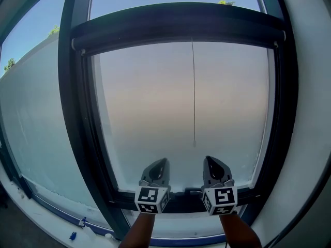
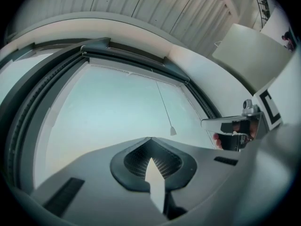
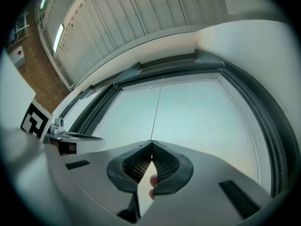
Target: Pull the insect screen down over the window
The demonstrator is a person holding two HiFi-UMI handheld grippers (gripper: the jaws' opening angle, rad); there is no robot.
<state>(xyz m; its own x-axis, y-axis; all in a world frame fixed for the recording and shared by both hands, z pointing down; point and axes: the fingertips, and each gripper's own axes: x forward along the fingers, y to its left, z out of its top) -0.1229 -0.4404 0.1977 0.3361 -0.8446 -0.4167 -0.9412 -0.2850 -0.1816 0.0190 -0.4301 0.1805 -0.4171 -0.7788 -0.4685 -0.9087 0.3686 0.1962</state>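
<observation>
Jaws of both the left gripper [image 1: 164, 161] and the right gripper [image 1: 208, 160] are pressing shut on nothing, their tips tilting up toward the glass. High above them the insect screen [image 1: 178, 27] is sitting rolled in its dark bar, which is lying crosswise along the top of the window frame [image 1: 72, 138], so none of it is covering the pane [image 1: 150, 112] yet. Its pull cord [image 1: 194, 87] is hanging straight down the middle. The cord's small end weight [image 1: 195, 144] is dangling just above and between the two grippers, nearer the right one, which is looking almost straight up the cord. No mesh is showing, and I am judging that the bar is hiding it. The grippers are blocking part of the frame's bottom rail.
</observation>
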